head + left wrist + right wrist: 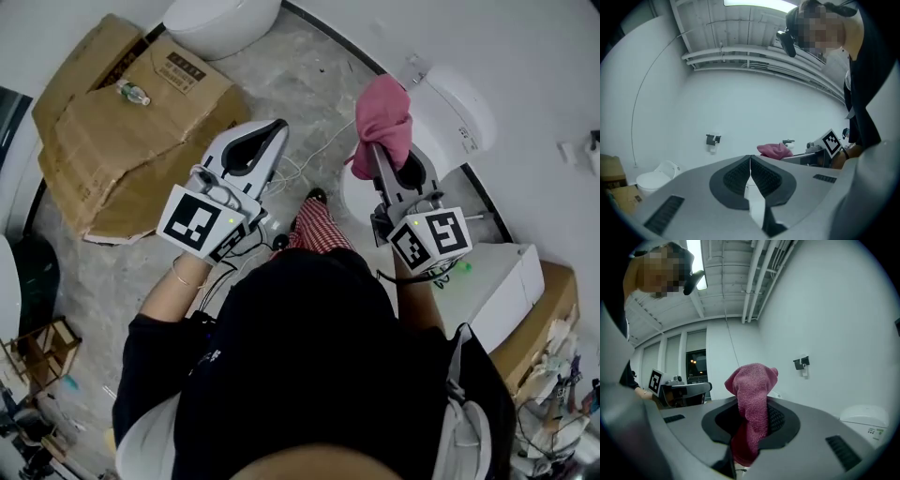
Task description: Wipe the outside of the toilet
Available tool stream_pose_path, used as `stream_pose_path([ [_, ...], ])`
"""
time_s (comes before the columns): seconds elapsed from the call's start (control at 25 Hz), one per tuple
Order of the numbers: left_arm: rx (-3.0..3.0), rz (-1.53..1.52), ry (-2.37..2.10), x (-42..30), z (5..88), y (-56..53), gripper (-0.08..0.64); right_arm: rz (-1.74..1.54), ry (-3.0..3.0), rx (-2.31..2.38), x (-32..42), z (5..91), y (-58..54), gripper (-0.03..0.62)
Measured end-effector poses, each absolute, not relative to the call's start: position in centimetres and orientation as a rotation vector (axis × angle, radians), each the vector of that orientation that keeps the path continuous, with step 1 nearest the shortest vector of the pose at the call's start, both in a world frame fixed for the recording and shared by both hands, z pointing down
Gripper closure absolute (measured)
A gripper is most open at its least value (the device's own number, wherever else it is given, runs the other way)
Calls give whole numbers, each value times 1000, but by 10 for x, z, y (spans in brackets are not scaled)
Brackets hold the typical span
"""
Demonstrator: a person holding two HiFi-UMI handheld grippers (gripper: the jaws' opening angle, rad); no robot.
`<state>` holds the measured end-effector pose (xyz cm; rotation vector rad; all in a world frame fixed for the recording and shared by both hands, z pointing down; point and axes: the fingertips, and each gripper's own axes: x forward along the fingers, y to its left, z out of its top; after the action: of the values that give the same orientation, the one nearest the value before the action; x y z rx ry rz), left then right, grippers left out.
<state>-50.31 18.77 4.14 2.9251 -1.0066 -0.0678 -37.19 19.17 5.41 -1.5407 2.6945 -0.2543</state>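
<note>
While a person in dark clothes stands over the scene, seen from above, the right gripper (382, 161) at centre right of the head view pinches a bunched pink terry cloth (382, 117) between its jaws. The cloth stands up out of them in a soft peak. The left gripper (278, 128), left of centre, has its jaws pressed together with nothing between them.

The glossy white ceramic toilet (455, 112) fills the upper right of the head view, just beyond the cloth. In the right gripper view the cloth shows against the bare white wall. The toilet sits low at the lower right of that frame, apart from the cloth, so the cloth appears to be held in the air, not on the porcelain.

Judged from this, no wiping stroke is under way. The cloth is in hand and the toilet's outside seems left to wipe. No streaks or wet patches show which parts, if any, are done.

A small printed sticker (464, 138) sits on the toilet, its print too small to read. A flattened brown cardboard sheet (103, 150) in the upper left carries a dark printed label (185, 67), also illegible. The left gripper's cube (199, 222) and the right gripper's cube (433, 236) bear black-and-white square markers, which are patterns, not words. No brand name can be read.
</note>
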Motion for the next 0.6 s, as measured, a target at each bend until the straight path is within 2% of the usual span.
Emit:
stream_pose_path([
  [0.6, 2947, 24, -1081, -497, 31, -12, 549, -235, 2620, -1523, -348, 48, -6, 514],
])
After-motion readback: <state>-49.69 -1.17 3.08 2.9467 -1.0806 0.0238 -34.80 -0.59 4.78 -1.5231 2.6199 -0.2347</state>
